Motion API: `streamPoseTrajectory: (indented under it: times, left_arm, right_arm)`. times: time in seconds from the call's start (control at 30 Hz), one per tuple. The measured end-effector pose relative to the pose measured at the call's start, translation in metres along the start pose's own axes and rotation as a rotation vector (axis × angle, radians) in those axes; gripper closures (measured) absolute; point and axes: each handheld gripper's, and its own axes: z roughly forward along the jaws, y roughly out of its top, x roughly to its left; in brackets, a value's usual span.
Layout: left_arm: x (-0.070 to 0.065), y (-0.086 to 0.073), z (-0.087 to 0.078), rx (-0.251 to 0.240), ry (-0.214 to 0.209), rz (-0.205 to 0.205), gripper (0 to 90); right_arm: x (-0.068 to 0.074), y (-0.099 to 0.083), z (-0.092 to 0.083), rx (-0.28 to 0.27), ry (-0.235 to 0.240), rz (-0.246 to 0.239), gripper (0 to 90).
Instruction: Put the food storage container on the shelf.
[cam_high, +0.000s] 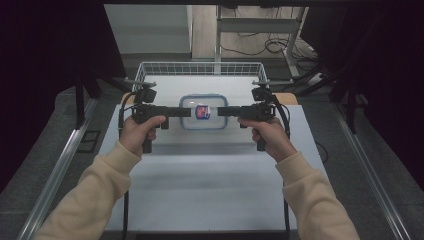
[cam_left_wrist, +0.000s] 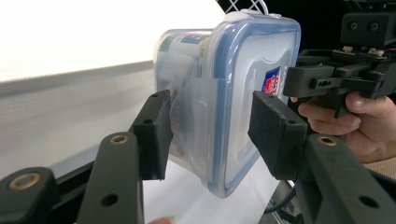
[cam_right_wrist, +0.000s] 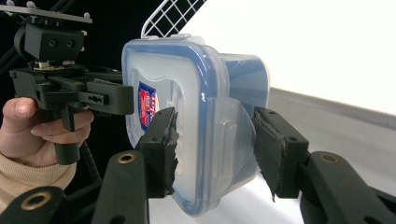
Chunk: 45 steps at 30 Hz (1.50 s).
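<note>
Open fingers (cam_left_wrist: 154, 135) astride container (cam_left_wrist: 233, 102) (contents blurred)

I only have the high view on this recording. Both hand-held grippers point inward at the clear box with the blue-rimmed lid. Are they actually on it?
Observer: In the left gripper view, the left hand-held gripper has its jaws standing either side of a side latch flap of the container, open, with gaps showing.
Operator: And the right one?
Observer: The right hand-held gripper straddles the opposite latch flap the same way, one jaw over the lid, one beside the body; it is not clamped.
Operator: Are the latches closed?
Observer: Both flaps look folded down against the body.
Operator: What is inside?
Observer: Something shows through the wall, too blurred to name.
</note>
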Motion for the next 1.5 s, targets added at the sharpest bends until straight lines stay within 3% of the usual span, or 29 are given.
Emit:
streamPoseTrajectory:
  times: [0.4, 0.8, 1.17, 1.33, 1.5]
  left_arm:
    - [0.006, 0.029, 0.004, -0.014, -0.004, -0.004, 49.7]
    - [0.020, 0.062, 0.013, -0.001, 0.006, -0.011, 49.7]
    - [0.045, 0.072, 0.029, 0.016, 0.017, -0.056, 49.5]
    - [0.046, 0.075, 0.032, 0.007, 0.023, -0.062, 49.2]
    - [0.050, 0.080, 0.035, 0.017, 0.021, -0.098, 49.0]
  right_arm:
    - [-0.009, 0.031, 0.003, 0.007, -0.002, -0.016, 51.2]
    - [-0.025, 0.061, 0.013, 0.006, 0.007, 0.014, 51.2]
    - [-0.049, 0.073, 0.033, 0.040, 0.001, 0.063, 50.9]
    - [-0.056, 0.076, 0.036, 0.043, 0.003, 0.077, 50.8]
    - [-0.060, 0.080, 0.038, 0.050, -0.005, 0.110, 50.4]
